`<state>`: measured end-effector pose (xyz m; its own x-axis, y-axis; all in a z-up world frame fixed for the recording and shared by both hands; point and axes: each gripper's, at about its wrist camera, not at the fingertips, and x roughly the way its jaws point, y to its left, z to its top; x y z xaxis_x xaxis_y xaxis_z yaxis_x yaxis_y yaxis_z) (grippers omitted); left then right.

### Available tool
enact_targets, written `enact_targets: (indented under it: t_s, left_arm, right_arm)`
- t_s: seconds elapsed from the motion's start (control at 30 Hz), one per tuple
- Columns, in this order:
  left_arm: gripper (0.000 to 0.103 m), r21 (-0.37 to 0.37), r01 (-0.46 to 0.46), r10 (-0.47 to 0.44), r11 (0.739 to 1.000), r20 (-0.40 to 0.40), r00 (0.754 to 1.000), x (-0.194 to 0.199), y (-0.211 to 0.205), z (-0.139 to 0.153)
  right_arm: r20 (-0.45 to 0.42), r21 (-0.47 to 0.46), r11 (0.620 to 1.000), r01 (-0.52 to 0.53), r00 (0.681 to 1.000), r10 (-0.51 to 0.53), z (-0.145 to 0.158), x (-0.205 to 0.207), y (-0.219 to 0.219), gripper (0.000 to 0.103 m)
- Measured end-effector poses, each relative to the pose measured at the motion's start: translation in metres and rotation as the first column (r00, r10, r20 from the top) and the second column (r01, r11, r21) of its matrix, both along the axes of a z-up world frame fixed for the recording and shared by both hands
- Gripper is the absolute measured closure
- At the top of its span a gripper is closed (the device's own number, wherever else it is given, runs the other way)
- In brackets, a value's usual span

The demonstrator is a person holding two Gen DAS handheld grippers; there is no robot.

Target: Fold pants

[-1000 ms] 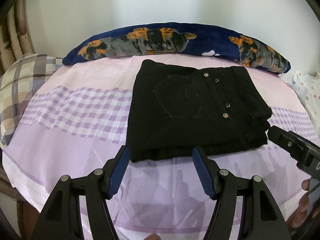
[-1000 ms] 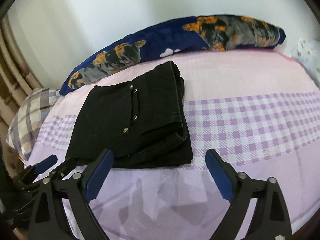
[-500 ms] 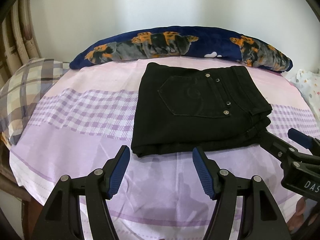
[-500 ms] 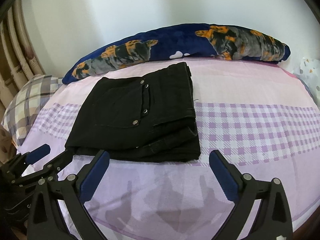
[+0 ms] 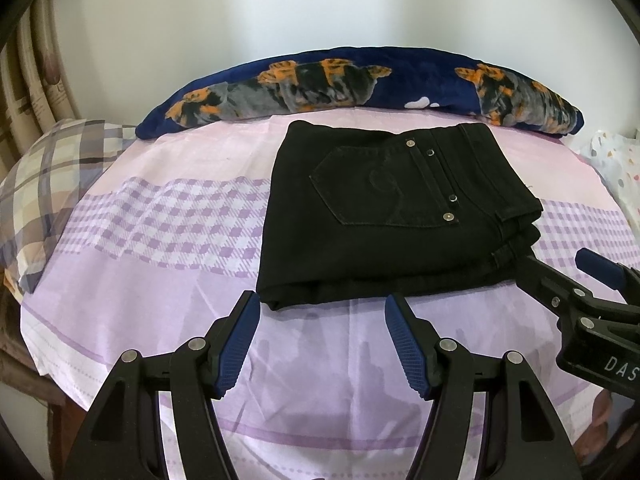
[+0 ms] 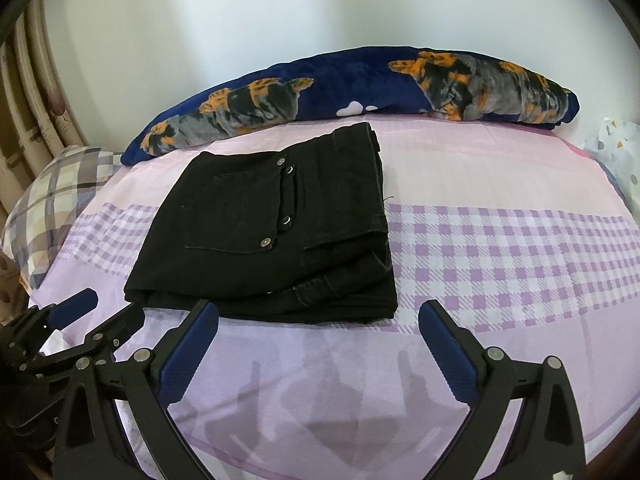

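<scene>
Bedsheet (image 5: 168, 240); pants (image 5: 384, 216) beyond jaws

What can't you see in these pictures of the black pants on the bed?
- Underside and inner layers of the pants: both views, hidden by the top layer.
- Right gripper in the left view: cut off by the right edge.
- Left gripper in the right view: cut off at the left edge.
- Plaid pillow: partly cut off in both views.

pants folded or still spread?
Folded. The black pants lie as a compact rectangle on the bed sheet, layers stacked at the near edge, neither gripper touching.
</scene>
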<state>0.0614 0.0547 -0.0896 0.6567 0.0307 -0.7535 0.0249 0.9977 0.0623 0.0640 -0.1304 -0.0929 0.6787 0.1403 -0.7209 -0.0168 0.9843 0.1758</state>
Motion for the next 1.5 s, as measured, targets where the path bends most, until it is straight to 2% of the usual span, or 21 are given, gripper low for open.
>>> enact_targets:
  t_s: [1.5]
  left_arm:
    - [0.037, -0.002, 0.015, -0.015, 1.0, -0.015, 1.0, 0.0023, -0.0007, -0.0056]
  right_arm:
    - [-0.01, -0.002, 1.0, -0.006, 1.0, 0.006, -0.0073, 0.0037, -0.0045, 0.003]
